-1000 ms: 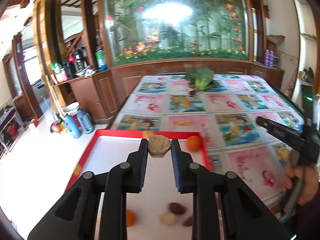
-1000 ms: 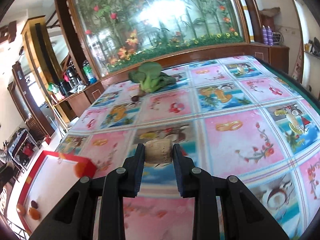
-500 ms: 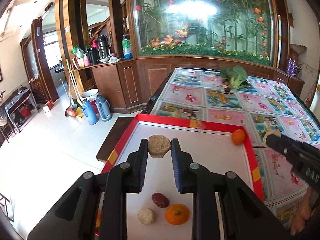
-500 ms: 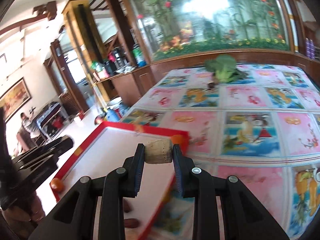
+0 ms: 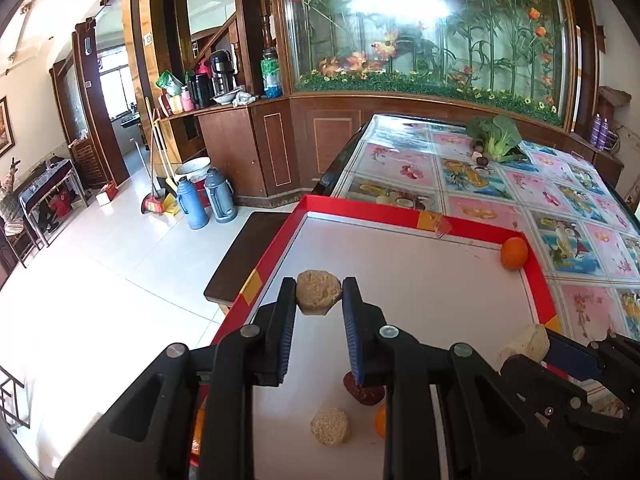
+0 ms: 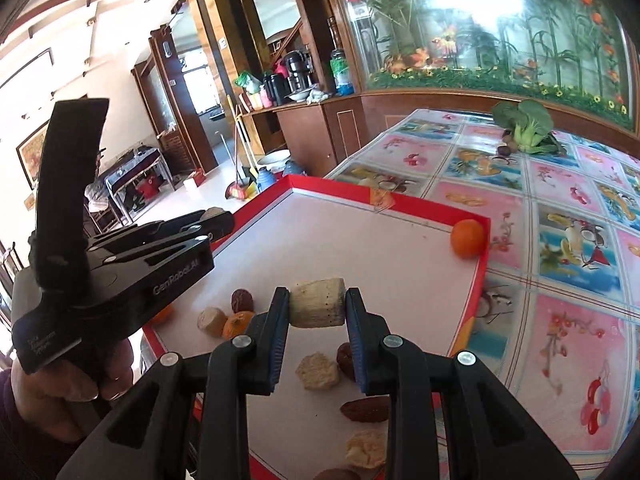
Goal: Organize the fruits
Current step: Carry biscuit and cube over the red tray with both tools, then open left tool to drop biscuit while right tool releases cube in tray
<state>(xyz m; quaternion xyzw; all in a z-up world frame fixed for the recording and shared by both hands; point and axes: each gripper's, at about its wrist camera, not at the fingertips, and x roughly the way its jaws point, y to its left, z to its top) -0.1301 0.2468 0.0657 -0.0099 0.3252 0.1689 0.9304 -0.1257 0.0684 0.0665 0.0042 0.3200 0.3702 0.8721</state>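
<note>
Both your grippers have swung in over the red-rimmed tray (image 6: 476, 276). Your right gripper (image 6: 317, 307) pinches a pale cylindrical chunk (image 6: 318, 307); your left gripper (image 5: 319, 298) clamps a tan lumpy piece (image 5: 319, 297). Below lie dates, more pale pieces, and an orange (image 6: 467, 238) in the far corner.

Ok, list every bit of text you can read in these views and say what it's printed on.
"GenRobot.AI": on the side of the left gripper, seen from the right wrist view.
Small white print lower on that gripper's body: too small to read.
Green label on the bottle on the counter: blurred, unreadable.
Tablecloth: pictures only, no legible words.
Nothing else readable.
</note>
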